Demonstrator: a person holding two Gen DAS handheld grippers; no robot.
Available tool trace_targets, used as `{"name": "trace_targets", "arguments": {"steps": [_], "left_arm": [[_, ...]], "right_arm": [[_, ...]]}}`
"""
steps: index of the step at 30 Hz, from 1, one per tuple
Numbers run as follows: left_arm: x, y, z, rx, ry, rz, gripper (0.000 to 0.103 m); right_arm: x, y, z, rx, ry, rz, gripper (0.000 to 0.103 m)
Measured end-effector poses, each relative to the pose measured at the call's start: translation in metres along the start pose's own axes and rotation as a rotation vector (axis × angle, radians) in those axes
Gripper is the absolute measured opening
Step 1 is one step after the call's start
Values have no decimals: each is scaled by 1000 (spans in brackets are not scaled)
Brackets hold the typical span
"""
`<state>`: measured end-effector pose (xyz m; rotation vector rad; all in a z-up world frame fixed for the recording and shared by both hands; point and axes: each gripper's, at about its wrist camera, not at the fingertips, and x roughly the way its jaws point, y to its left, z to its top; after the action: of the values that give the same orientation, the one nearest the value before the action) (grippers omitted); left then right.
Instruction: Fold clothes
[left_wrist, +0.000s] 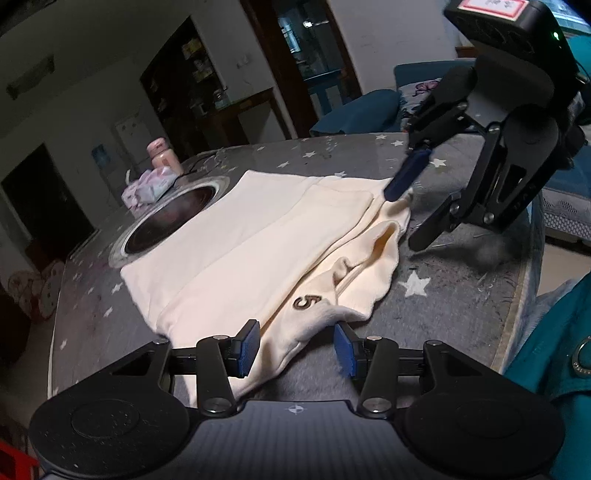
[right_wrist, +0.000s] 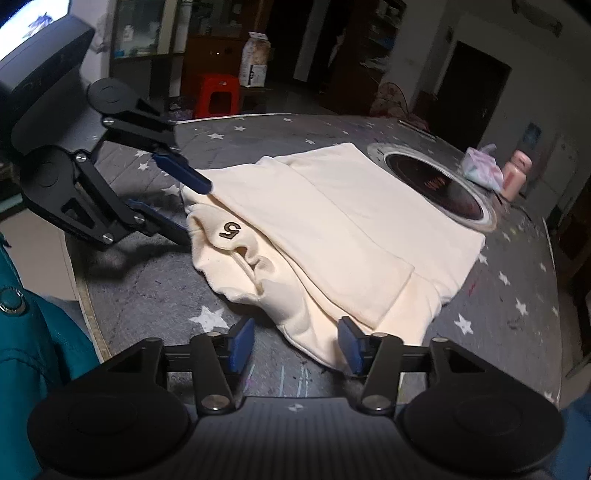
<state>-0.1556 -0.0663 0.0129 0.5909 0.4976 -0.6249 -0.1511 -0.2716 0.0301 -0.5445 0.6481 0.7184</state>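
A cream garment (left_wrist: 255, 243) with a brown "5" patch (left_wrist: 306, 302) lies partly folded on the grey star-patterned table (left_wrist: 443, 295). It also shows in the right wrist view (right_wrist: 332, 229). My left gripper (left_wrist: 297, 347) is open, its blue pads on either side of the garment's near corner. It shows from the side in the right wrist view (right_wrist: 188, 206), jaws apart at the edge by the "5". My right gripper (right_wrist: 297, 345) is open over the garment's other near corner. In the left wrist view the right gripper (left_wrist: 406, 218) is open at the far end.
A round black hob (left_wrist: 166, 218) is set in the table beside the garment. A tissue pack (left_wrist: 149, 186) and a pink bottle (left_wrist: 162, 155) stand past it. A red stool (right_wrist: 216, 94) and dark cabinets are behind. A teal sleeve (left_wrist: 554, 350) is at the table's edge.
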Motion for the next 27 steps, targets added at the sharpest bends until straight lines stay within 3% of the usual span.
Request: {"name": "trace_targets", "arguments": {"steps": [2,3,11,15,16,17,18,20,22,27], "left_arm": [[2,2,3,-8,-13,4,13],[2,5,4,-23,-21,5,10],[14,45,27,-170,-47,-9,8],[26,56,30,-201,-26,-26,9],[27,56,30,-206,-19,-31,12],[26,56,28,-203,-21,-31,14],[23,53,26,-192,-22,-27,16],[18,50,22,-175,-22,-24,38],[12,43,16,-145,-23,-17,47],[14,26,7,-42,8,8,49]], "right_arm": [[2,3,0,-27,-6,-12,55],[3,4,0,-38,-10,-15,55],[17,1,3,-78,-51,-34,55],[28,-6,10,-54,-64,-18,41],[31,-9,12,-38,-59,-6,25],[32,-13,14,-13,-55,7,20],[33,-17,15,11,-51,20,19],[34,-24,18,60,-50,43,16],[33,-31,19,101,-49,56,15],[33,-41,24,162,-54,75,14]]}}
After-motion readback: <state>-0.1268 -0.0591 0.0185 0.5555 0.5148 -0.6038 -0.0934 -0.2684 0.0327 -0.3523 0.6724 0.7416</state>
